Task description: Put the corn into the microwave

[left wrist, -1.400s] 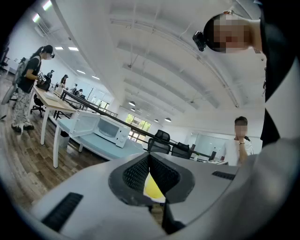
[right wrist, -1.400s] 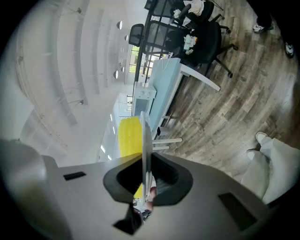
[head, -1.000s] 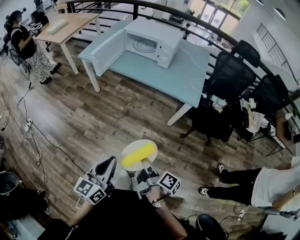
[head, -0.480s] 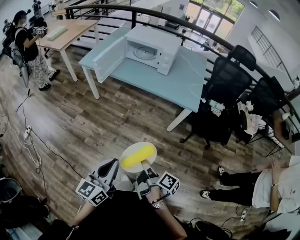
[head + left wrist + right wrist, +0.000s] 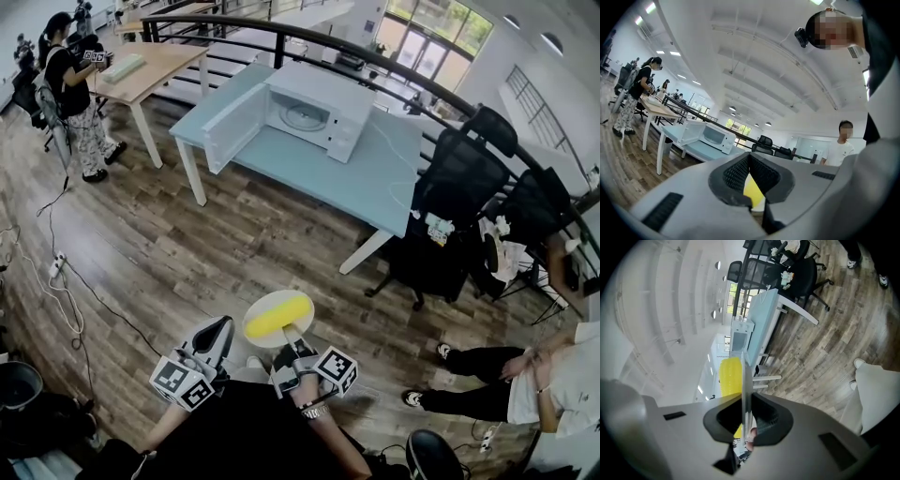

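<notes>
A yellow corn cob [image 5: 278, 316] lies on a round white plate [image 5: 260, 301] that I hold out over the wooden floor. My right gripper [image 5: 292, 338] is shut on the plate's near rim; in the right gripper view the plate [image 5: 743, 373] shows edge-on between the pads, with the corn [image 5: 729, 376] on its left. My left gripper [image 5: 224, 324] is beside the plate, apart from it, its pads [image 5: 738, 172] together with nothing between them. The white microwave [image 5: 315, 110] stands far ahead on a light blue table [image 5: 366, 173], with its door [image 5: 232, 127] swung open to the left.
Two black office chairs [image 5: 453, 202] stand at the table's right end. A person [image 5: 77, 103] stands by a wooden desk [image 5: 150, 67] at far left, and another person's legs [image 5: 469, 370] are at right. Cables [image 5: 56, 272] trail on the floor at left.
Both grippers, with the plate and corn, have moved a little toward the table. The right gripper's hold on the plate is unchanged. The seated person at right has shifted.
</notes>
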Motion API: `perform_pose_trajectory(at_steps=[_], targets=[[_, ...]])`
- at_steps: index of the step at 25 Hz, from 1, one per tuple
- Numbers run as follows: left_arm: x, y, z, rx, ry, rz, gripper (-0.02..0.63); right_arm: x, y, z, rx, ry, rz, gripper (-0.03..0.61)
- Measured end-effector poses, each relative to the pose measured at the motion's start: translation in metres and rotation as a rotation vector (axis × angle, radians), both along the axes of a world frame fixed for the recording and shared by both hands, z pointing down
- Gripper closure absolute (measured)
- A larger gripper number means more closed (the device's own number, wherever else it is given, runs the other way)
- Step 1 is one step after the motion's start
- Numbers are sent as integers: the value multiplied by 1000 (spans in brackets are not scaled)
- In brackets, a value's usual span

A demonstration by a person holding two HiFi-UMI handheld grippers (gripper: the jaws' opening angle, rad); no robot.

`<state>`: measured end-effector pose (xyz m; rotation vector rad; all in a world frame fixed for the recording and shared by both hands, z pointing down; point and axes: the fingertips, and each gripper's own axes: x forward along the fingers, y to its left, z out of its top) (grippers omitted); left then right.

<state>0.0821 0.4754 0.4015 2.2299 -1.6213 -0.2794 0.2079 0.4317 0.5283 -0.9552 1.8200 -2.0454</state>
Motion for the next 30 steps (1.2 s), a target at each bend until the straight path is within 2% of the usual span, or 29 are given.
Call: perform_pose_trajectory(at_steps=[10, 18, 30], targets=[[-6, -14, -2, 17, -16, 34, 611, -6, -12, 1, -19, 8, 36, 551], [-26, -35, -3, 42, -45, 12, 611, -21, -48, 7, -5, -3, 41, 551], [-39, -93, 13, 0, -43, 8, 611, -37, -103, 22, -23, -5, 25, 551]])
